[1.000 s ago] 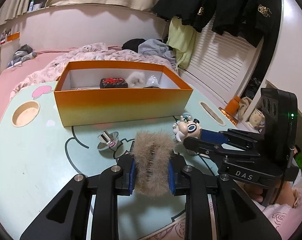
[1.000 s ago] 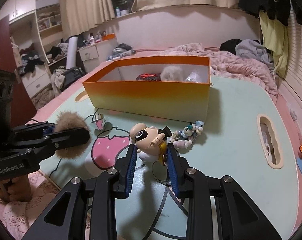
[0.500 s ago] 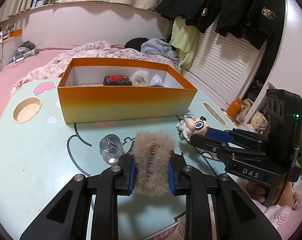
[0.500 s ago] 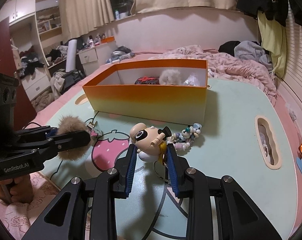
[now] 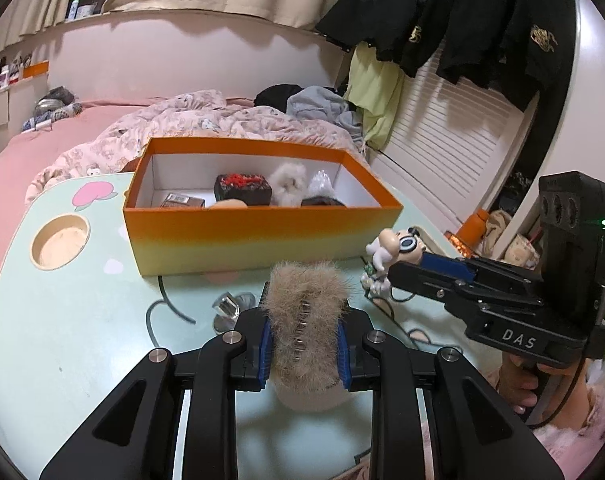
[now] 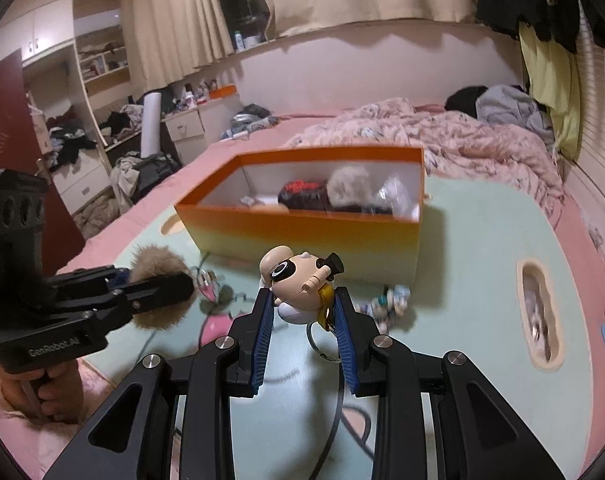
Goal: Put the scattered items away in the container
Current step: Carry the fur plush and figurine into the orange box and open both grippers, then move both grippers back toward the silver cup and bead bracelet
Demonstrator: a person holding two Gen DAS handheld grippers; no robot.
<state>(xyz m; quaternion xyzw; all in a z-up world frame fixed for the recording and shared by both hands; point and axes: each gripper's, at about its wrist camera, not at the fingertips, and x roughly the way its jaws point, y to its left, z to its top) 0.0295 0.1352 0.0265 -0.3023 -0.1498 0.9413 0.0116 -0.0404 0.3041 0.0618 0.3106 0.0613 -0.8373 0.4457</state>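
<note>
My left gripper point(image 5: 304, 320) is shut on a brown furry hair clip point(image 5: 302, 300), held just above the mint-green table point(image 5: 62, 320). In the right wrist view, my right gripper point(image 6: 302, 308) is shut on a cartoon figure keychain point(image 6: 298, 280); its key ring hangs below and a beaded strand point(image 6: 390, 304) trails on the table. The orange box point(image 5: 262, 240) stands right behind both grippers, open-topped, with a black-and-red item point(image 5: 242, 188), a white fluffy ball point(image 5: 288, 182) and other small things inside. The same orange box point(image 6: 302, 236) lies straight ahead of the right gripper.
A clear crystal-like piece point(image 5: 226, 308) lies on the table between the left gripper and the box. The table has a round cup hole point(image 5: 60, 242) at left and a long slot point(image 6: 538, 316) at right. A bed with rumpled blankets point(image 6: 442, 140) lies beyond.
Both grippers have risen a little with their items still held. More of the box's inside shows now, and the figure stands higher against the box wall.
</note>
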